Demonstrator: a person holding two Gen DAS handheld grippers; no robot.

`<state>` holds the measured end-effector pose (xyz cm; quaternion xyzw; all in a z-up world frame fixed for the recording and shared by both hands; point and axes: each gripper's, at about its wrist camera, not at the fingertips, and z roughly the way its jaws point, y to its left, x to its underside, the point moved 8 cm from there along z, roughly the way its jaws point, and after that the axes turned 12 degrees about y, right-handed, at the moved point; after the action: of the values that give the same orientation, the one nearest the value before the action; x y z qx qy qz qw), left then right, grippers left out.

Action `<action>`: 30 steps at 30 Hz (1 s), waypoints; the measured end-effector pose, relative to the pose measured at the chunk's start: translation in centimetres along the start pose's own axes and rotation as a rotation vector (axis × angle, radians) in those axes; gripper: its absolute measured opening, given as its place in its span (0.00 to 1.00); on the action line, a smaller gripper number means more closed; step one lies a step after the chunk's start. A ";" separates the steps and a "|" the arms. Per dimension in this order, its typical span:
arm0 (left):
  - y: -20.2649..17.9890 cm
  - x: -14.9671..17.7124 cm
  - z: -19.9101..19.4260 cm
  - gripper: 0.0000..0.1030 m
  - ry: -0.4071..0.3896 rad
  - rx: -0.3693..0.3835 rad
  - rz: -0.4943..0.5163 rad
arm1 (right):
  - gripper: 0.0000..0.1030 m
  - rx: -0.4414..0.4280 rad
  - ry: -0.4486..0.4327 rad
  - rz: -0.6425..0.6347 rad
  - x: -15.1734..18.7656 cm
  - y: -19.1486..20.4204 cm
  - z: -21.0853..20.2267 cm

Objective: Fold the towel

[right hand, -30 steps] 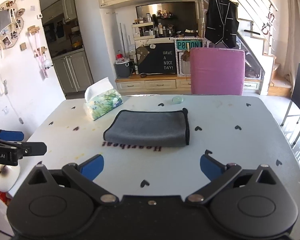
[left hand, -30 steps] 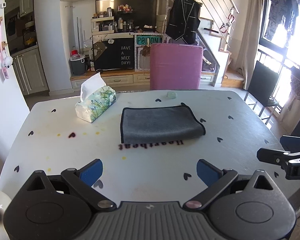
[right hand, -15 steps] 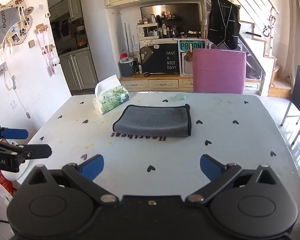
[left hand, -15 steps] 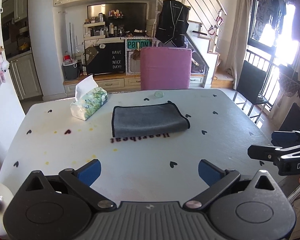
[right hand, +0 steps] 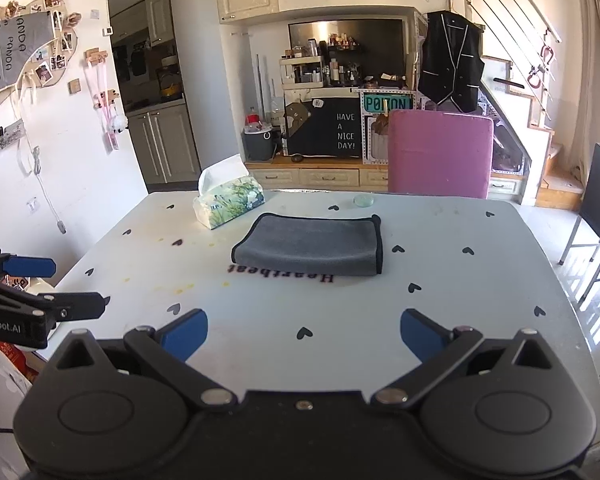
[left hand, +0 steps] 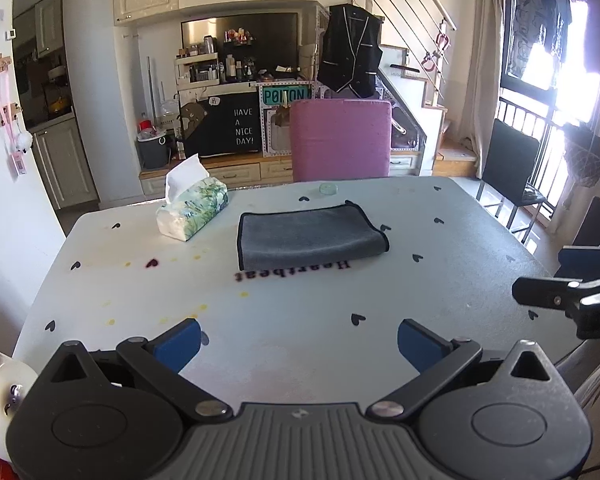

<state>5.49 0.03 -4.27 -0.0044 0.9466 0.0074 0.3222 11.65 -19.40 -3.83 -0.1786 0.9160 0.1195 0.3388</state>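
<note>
A grey towel with black trim (left hand: 310, 236) lies folded flat on the white table (left hand: 440, 272), toward its far half; it also shows in the right wrist view (right hand: 310, 245). My left gripper (left hand: 298, 338) is open and empty, held over the table's near edge, well short of the towel. My right gripper (right hand: 304, 330) is open and empty too, over the near edge. Each gripper shows at the side of the other's view: the right one (left hand: 568, 280), the left one (right hand: 40, 284).
A tissue box (left hand: 192, 210) stands left of the towel. A small round disc (left hand: 328, 189) lies behind the towel. A pink chair (left hand: 340, 140) stands at the far edge, a black chair (left hand: 512, 172) at the right. "Heartbeat" is printed on the table (left hand: 292, 271).
Both grippers have drawn back from the towel and risen; the towel looks smaller and farther. The towel has not moved. Both grippers stay open.
</note>
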 end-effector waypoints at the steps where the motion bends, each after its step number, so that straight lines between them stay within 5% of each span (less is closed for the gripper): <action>1: 0.0 0.1 0.1 1.00 0.004 -0.002 0.001 | 1.00 0.002 -0.002 -0.004 0.1 0.0 0.0; 30: 0.1 1.3 0.4 1.00 0.011 -0.010 0.016 | 1.00 0.005 -0.001 -0.007 1.5 -0.2 0.8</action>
<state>4.71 0.10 -5.41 0.0015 0.9484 0.0149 0.3169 11.14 -19.66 -5.45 -0.1807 0.9156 0.1163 0.3399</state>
